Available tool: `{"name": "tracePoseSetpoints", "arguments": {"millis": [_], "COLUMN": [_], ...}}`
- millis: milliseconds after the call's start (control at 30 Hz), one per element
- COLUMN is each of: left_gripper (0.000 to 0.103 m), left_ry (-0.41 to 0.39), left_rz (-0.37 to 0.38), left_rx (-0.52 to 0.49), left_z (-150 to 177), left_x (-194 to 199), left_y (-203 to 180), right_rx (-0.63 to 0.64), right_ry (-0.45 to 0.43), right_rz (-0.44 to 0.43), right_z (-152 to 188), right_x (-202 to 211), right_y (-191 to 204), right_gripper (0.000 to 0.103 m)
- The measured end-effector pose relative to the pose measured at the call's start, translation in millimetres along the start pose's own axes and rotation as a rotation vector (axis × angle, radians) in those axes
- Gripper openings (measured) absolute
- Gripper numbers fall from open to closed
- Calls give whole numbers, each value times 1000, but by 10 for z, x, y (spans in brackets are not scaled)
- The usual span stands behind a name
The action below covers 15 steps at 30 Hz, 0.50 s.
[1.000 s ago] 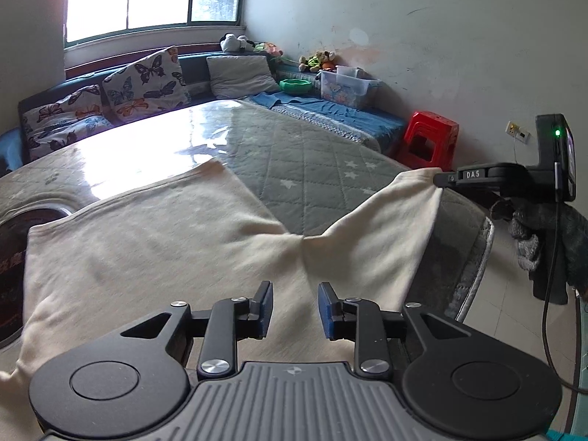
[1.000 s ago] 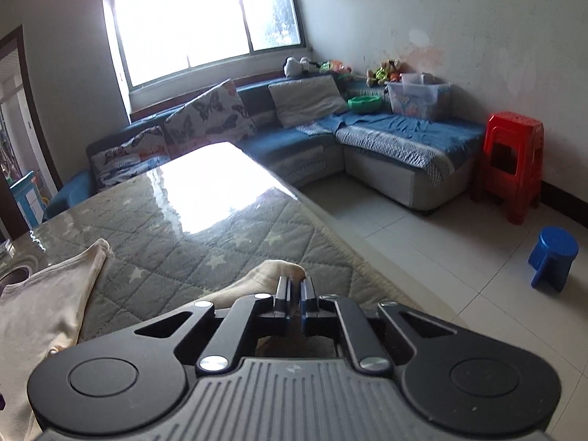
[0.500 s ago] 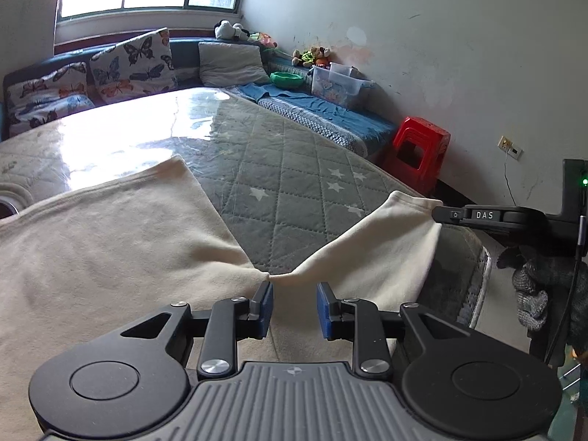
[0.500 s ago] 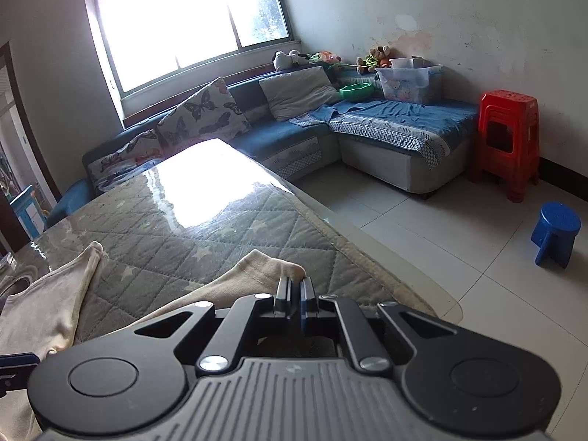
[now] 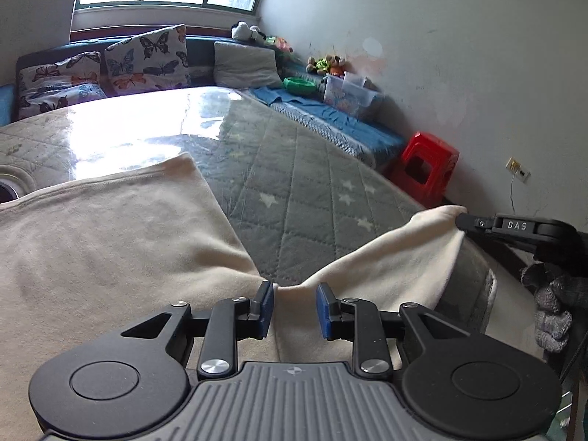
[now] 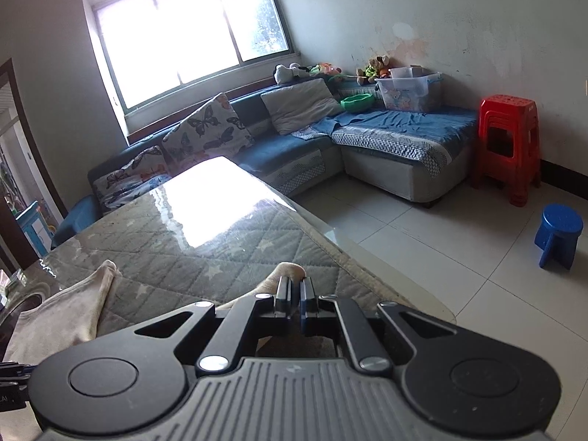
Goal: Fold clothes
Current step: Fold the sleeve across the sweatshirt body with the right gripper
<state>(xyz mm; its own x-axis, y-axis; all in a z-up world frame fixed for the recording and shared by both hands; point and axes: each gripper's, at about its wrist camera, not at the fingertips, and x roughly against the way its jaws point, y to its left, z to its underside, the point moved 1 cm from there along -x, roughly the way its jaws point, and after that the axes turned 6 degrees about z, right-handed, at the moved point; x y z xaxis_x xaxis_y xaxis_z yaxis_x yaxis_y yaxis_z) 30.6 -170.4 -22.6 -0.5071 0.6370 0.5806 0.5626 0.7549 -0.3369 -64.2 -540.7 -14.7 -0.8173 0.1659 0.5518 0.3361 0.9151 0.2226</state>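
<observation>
A cream garment point(image 5: 110, 250) lies spread over the quilted grey table point(image 5: 312, 198). One sleeve point(image 5: 386, 257) stretches to the right, toward the table's edge. My left gripper point(image 5: 296, 305) stands open low over the cloth. The crook between sleeve and body lies at the tip of its left blue pad point(image 5: 266, 305), and the cloth between the pads is not pinched. My right gripper point(image 6: 295, 288) is shut on the sleeve's end point(image 6: 290, 270). In the left wrist view the right gripper point(image 5: 461, 222) shows at the right with a gloved hand point(image 5: 551, 305) behind it.
The table's rounded edge point(image 6: 386, 286) drops to a tiled floor on the right. A red stool point(image 6: 509, 143), a blue stool point(image 6: 558, 231) and a blue corner sofa point(image 6: 386, 139) stand beyond it. A round opening point(image 5: 7, 191) shows at the table's left.
My left gripper has drawn back over the garment, so the crook of the sleeve now lies at its fingertips instead of ahead of them. The right gripper keeps its hold on the sleeve end.
</observation>
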Motion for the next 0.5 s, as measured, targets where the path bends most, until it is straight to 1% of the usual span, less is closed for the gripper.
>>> {"name": "tracePoseSetpoints", "arguments": {"millis": [133, 267, 333, 400, 500], "left_gripper": [27, 27, 27, 29, 29], "left_ry": [33, 35, 19, -3, -36], "left_rz": [2, 25, 41, 42, 24], "left_rx": [-2, 67, 72, 65, 90], "left_z": [26, 12, 11, 24, 82], "left_x": [-105, -131, -32, 128, 421], "left_y": [-11, 47, 57, 82, 215], "right_rx": [13, 38, 61, 98, 154], "right_ry": [-22, -49, -66, -89, -114], "right_rz": [-11, -31, -46, -80, -125], "right_z": [-57, -129, -175, -256, -345], "right_x": [108, 238, 318, 440, 573], "right_y": [78, 201, 281, 429, 640], "right_gripper": [4, 4, 4, 4, 4]}}
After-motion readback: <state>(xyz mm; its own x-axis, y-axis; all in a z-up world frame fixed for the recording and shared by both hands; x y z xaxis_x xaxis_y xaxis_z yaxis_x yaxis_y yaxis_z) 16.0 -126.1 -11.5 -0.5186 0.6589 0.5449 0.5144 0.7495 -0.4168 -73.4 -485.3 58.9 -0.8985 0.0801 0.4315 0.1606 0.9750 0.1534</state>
